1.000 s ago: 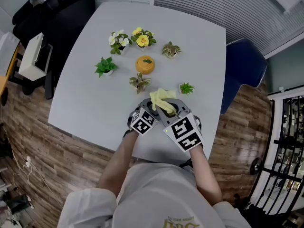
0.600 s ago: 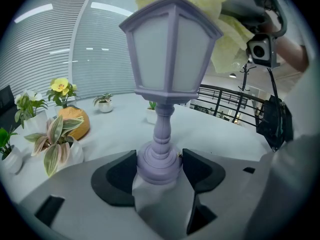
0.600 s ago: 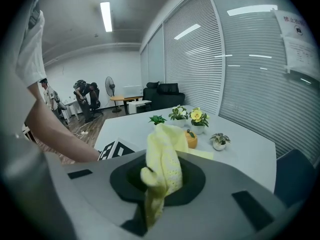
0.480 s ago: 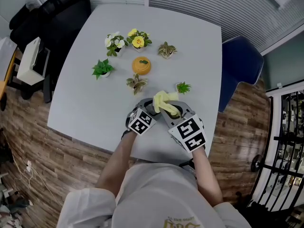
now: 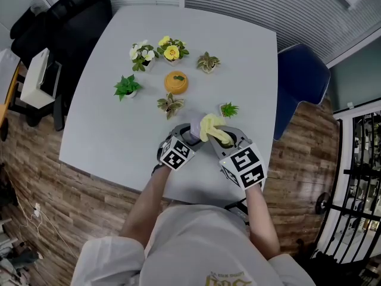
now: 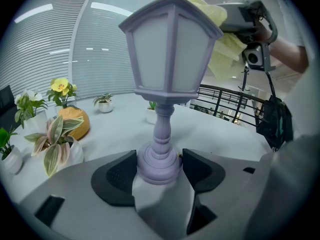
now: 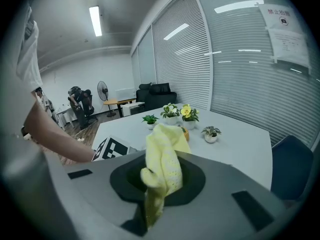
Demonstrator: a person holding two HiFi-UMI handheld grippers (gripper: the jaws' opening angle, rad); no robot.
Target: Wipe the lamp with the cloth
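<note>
A lilac lantern-shaped lamp (image 6: 167, 59) stands upright, and my left gripper (image 6: 159, 169) is shut on its round base. In the head view that left gripper (image 5: 186, 137) sits near the table's front edge, the lamp mostly hidden under the cloth. A pale yellow cloth (image 7: 161, 169) hangs bunched between the jaws of my right gripper (image 7: 157, 184), which is shut on it. The cloth (image 5: 212, 127) lies over the lamp's top, held there by the right gripper (image 5: 221, 137). From the left gripper view the cloth (image 6: 222, 39) rests against the lantern's right upper side.
Small potted plants (image 5: 127, 87) and flowers (image 5: 171, 50) ring an orange pumpkin-shaped pot (image 5: 176, 82) in the middle of the grey table (image 5: 119, 124). A blue chair (image 5: 300, 82) stands at the right, a black chair (image 5: 59, 22) at the left.
The right gripper has shifted a little right and up the frame with the cloth, which has slid across the lamp's top. The left gripper has stayed put on the base.
</note>
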